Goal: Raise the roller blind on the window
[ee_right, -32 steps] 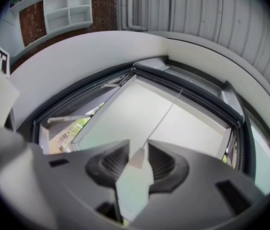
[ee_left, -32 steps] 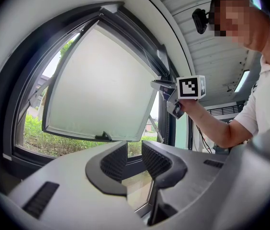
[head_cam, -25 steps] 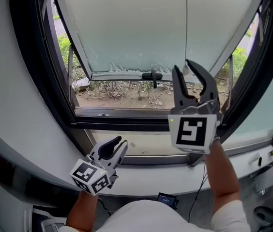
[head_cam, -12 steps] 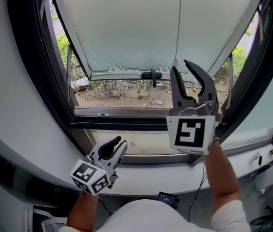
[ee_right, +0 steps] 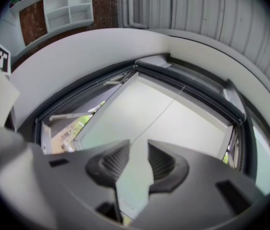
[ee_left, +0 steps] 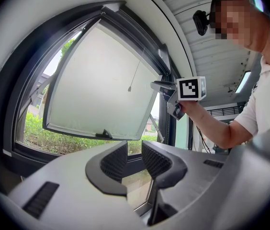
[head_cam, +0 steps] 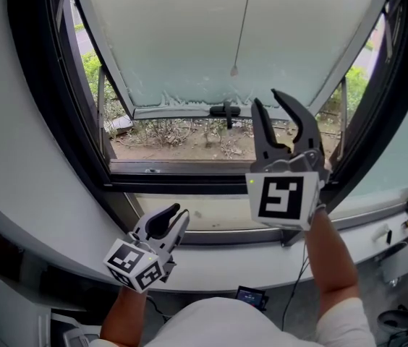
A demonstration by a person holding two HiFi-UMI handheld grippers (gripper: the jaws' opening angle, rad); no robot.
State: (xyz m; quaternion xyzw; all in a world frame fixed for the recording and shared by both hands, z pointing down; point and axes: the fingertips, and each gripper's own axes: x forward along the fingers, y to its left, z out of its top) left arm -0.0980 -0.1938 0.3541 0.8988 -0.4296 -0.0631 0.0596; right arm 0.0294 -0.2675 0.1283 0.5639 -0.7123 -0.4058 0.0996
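Left tongs point(head_cam: 178, 212) and right tongs point(head_cam: 268, 101) both stand open and empty before the covered window.
The left tongs are held low over the white window sill point(head_cam: 59, 244), jaws apart with nothing between them. In the middle, the roller blind point(head_cam: 189, 42) covers the swung-out sash down to its lower rail. Its pull cord point(head_cam: 241, 27) hangs free in front, ending in a small weight. The right tongs are raised below and right of that weight, jaws spread, clear of the cord.
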